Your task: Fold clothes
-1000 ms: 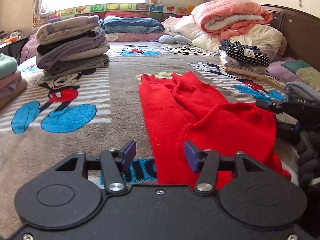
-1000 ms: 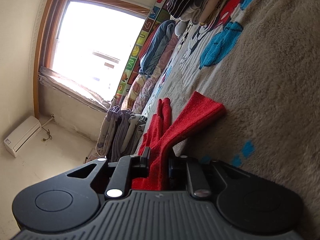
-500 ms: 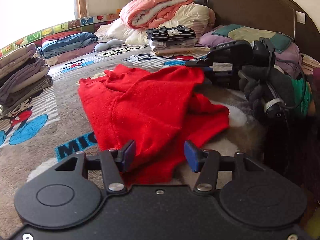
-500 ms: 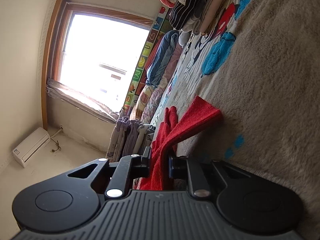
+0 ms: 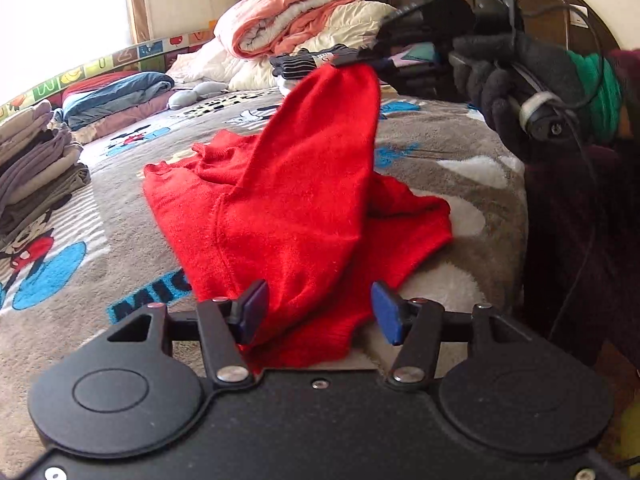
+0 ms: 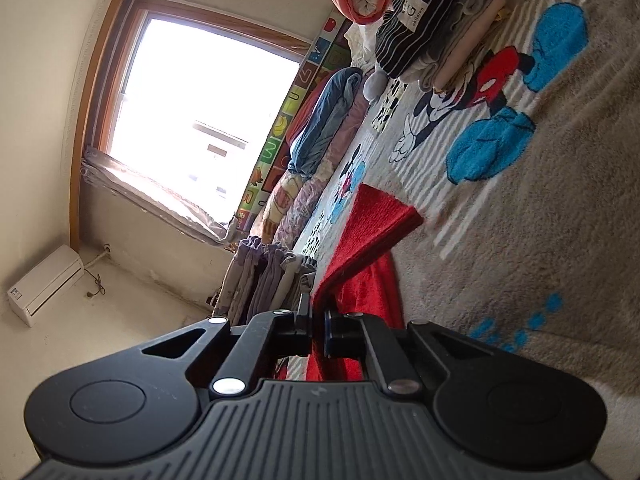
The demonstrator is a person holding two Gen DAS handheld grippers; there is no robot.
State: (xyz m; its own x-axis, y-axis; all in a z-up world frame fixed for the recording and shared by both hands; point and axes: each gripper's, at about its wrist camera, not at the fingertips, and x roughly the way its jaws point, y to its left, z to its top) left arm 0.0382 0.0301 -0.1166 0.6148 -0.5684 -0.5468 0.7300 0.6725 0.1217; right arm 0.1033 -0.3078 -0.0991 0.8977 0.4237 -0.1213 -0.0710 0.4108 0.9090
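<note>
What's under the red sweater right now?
The red sweater lies on the Mickey blanket; the right gripper lifts one part. Whatever is beneath the cloth is hidden.

daylight floods in from the window (image 6: 200, 120) left of the right claw (image 6: 318, 334), blown out to white glare. both views bend strongly at the edges, and the red cloth (image 5: 304, 200) ahead of the left claw (image 5: 320, 312) looks softly blurred.

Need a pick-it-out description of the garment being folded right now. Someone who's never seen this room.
Start at the bed covered by the grey cartoon-mouse blanket, with folded piles at its left edge and near the headboard. In the middle lies the red knit garment, the only unfolded piece. It alone is bright red, and one end is lifted off the blanket, pinched in the right gripper, while the left gripper is open at its near edge.
</note>
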